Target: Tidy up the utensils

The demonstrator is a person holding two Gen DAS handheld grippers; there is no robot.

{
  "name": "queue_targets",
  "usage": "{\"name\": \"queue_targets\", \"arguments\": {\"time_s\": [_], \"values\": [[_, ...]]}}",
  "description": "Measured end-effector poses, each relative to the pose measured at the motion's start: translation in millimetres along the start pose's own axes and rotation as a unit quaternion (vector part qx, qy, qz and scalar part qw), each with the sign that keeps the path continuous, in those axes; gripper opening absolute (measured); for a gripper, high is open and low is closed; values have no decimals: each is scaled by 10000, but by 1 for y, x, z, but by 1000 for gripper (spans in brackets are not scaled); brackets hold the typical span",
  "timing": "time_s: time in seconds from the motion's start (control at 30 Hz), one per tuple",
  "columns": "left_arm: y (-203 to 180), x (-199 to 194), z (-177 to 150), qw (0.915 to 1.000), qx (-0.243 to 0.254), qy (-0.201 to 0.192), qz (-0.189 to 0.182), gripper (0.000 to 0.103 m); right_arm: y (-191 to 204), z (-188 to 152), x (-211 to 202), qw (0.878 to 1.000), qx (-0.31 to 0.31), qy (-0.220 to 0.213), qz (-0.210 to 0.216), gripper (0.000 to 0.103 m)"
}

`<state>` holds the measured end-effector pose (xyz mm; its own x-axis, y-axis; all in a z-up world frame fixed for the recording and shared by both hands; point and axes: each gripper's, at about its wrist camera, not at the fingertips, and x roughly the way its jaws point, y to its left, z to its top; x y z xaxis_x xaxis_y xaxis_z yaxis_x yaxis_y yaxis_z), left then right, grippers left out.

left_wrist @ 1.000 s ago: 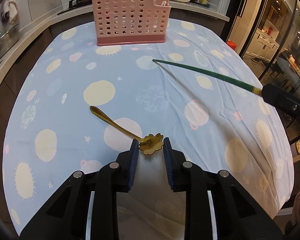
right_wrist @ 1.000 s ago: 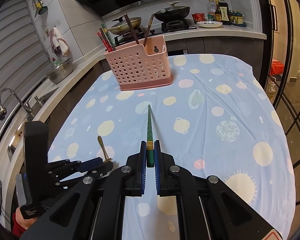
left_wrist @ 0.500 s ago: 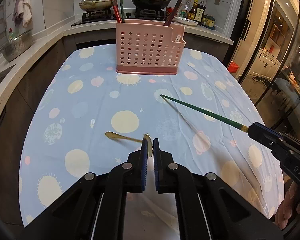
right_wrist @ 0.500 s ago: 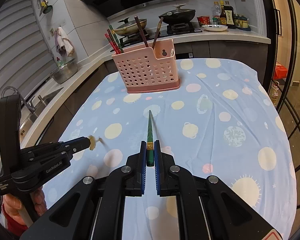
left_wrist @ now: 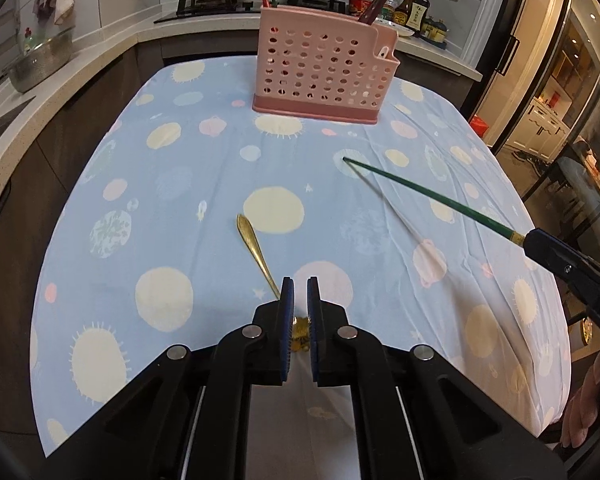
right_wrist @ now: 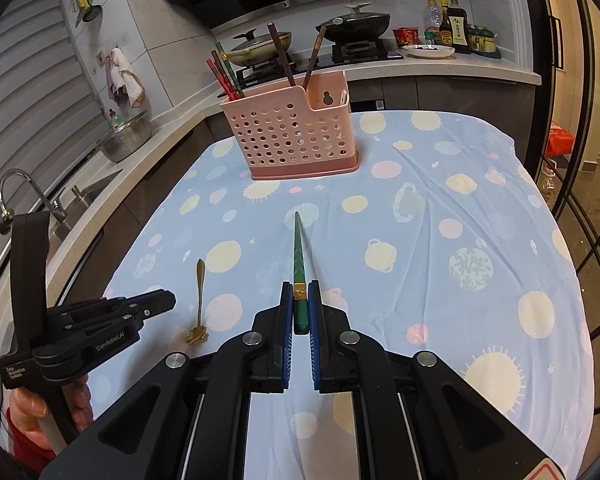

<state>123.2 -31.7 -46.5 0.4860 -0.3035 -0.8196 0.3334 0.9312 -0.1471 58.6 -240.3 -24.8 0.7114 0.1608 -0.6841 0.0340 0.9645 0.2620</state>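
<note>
A gold spoon (left_wrist: 256, 250) with a flower-shaped bowl lies on the blue tablecloth (left_wrist: 172, 200). My left gripper (left_wrist: 299, 288) is shut, and in the right wrist view (right_wrist: 168, 302) it hangs above the spoon (right_wrist: 199, 300), apart from it. My right gripper (right_wrist: 300, 292) is shut on a green chopstick (right_wrist: 299, 254) that points at the pink utensil holder (right_wrist: 290, 138). The chopstick (left_wrist: 428, 194) and the right gripper (left_wrist: 540, 244) also show in the left wrist view, with the holder (left_wrist: 324, 76) at the table's far end. Several chopsticks stand in the holder.
A counter with a sink and tap (right_wrist: 16, 192), a metal bowl (right_wrist: 126, 142), a stove with pans (right_wrist: 352, 24) and bottles (right_wrist: 452, 24) runs behind and left of the table. Glass doors (left_wrist: 560, 80) stand to the right.
My left gripper shut on the spoon's bowl and lifted it. The spoon now lies flat on the cloth again, turned lengthwise, with the shut gripper above it. The right gripper held the chopstick steady.
</note>
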Motion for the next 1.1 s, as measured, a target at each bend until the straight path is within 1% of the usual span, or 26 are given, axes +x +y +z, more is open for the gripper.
{"name": "queue_targets", "arguments": {"time_s": [0.07, 0.13, 0.2, 0.3, 0.43, 0.57, 0.73, 0.87, 0.97, 1.07, 1.1], "values": [[-1, 7, -9, 9999, -41, 150, -17, 11, 0, -2, 2, 10000, 5, 42, 5, 7], [-1, 13, -15, 9996, -68, 258, -3, 21, 2, -4, 4, 10000, -2, 88, 17, 7], [-1, 18, -19, 9994, -128, 335, 16, 22, 3, -5, 5, 9999, -26, 117, 17, 7], [4, 22, -20, 9991, -225, 341, 93, 23, 4, -6, 4, 9999, -44, 121, 18, 7], [11, 29, -25, 9984, -290, 460, 150, 23, 3, -6, 4, 9999, -36, 111, 9, 7], [7, 30, -30, 9987, -195, 424, 217, 23, 4, -6, 5, 9999, -36, 130, 16, 7], [1, 31, -31, 9990, -114, 390, 210, 22, 6, -7, 7, 9999, -60, 157, 22, 7], [1, 27, -33, 9986, -226, 480, -61, 22, 5, -8, 6, 9999, -36, 148, 2, 7], [-3, 26, -37, 9985, -221, 503, -17, 22, 5, -9, 6, 9999, -28, 143, -1, 7], [-5, 23, -40, 9979, -305, 548, -143, 23, 5, -9, 5, 9999, -33, 142, 5, 7], [-7, 23, -41, 9979, -292, 562, -153, 26, 5, -9, 5, 9999, -34, 137, 5, 7]]}}
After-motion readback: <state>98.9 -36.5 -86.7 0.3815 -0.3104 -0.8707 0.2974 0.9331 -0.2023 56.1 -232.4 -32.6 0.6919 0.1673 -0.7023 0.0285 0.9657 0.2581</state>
